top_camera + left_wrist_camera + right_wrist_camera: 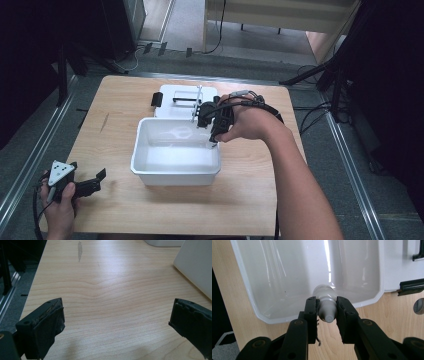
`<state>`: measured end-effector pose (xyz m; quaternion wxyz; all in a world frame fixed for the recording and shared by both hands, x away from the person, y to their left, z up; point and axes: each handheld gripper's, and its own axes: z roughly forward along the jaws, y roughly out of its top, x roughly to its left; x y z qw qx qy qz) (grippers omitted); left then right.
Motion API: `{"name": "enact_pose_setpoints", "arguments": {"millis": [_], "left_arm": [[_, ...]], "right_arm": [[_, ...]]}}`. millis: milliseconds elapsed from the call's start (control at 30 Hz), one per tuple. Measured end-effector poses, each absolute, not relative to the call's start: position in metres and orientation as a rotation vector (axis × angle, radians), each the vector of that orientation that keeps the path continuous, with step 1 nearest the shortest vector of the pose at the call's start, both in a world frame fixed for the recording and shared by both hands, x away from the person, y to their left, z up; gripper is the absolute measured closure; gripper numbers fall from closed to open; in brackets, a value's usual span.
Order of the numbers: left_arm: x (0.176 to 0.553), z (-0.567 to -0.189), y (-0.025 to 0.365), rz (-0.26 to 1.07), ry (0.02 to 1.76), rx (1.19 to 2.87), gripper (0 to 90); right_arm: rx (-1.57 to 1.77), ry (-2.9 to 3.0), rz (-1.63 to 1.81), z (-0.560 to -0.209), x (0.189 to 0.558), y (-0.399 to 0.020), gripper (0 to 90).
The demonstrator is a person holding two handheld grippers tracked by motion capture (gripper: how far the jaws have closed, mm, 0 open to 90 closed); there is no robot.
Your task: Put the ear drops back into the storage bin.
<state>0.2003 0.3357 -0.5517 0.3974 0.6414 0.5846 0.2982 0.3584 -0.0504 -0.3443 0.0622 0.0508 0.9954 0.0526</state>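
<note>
A small translucent bottle [327, 307] with a pale nozzle is clamped between the black jaws of my right gripper [326, 302], nozzle pointing back at the camera. It hangs over the near rim of a white plastic bin [287, 277]. In the high view my right gripper [214, 135] is at the bin's [175, 177] far right corner. My left gripper [97, 180] rests low over the table's front left, held by a hand. Its jaws stand wide apart over bare wood in the left gripper view [117, 315].
The bin's white lid [185, 95] with black latches lies flat behind the bin. A grey round piece [419, 306] lies on the wood beside the lid's latch [410, 286]. The bin's side wall [197, 267] lies right of my left gripper. The wooden table [120, 100] ends at metal rails.
</note>
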Motion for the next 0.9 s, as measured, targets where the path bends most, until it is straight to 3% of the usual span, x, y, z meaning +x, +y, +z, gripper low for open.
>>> {"name": "enact_pose_setpoints", "arguments": {"millis": [900], "left_arm": [[0.2, -0.552, 0.336, 0.755, 1.479, 1.623, 0.2]], "right_arm": [[0.159, 3.049, 0.101, -0.366, 0.366, -0.044, 72.4]]}}
